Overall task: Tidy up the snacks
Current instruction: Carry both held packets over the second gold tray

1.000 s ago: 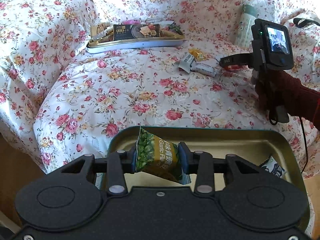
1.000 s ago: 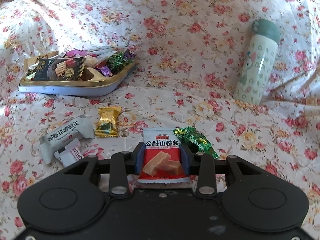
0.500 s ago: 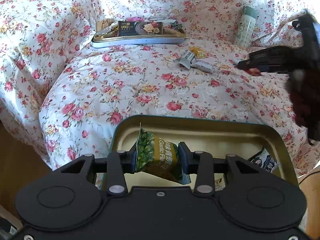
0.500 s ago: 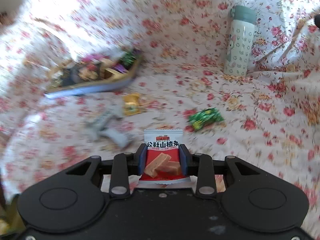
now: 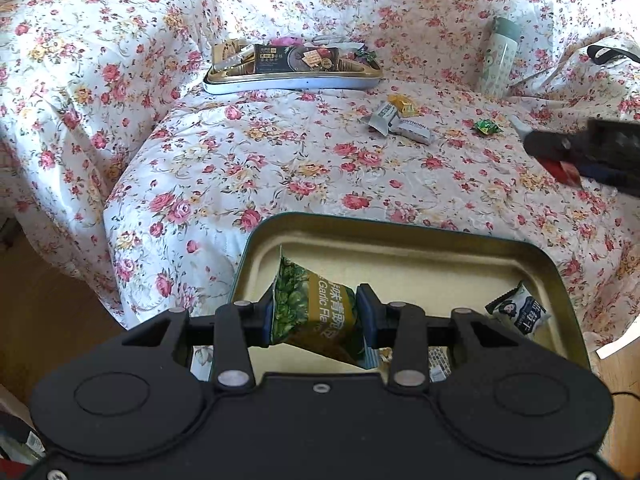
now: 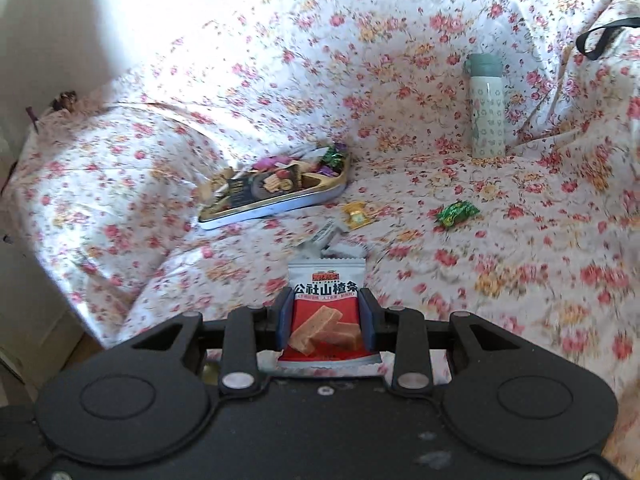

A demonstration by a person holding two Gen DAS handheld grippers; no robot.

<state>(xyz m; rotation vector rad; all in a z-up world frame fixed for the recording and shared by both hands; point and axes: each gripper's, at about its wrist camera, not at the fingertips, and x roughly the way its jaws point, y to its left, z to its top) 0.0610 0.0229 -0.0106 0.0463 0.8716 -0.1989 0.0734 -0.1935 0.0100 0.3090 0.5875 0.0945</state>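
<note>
Lifted and swung away from the loose sweets, your right hand-held gripper [image 6: 325, 322] stays clenched on the red hawthorn packet [image 6: 326, 314]. Left hand-held gripper [image 5: 312, 314] grips the green pea packet [image 5: 314, 312] above the gold tin [image 5: 460, 240] at the bed's edge; open floral bedspread [image 5: 280, 160] ahead.

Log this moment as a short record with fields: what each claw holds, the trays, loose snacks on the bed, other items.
left claw: shut on green pea packet, held over near tray
right claw: shut on red hawthorn packet, held above the floral bedspread
near tray contents: one white packet at its right side
far tray: full of mixed snacks
loose snacks: gold candy, green candy, grey-white packets
other: pale green bottle, upright
</note>
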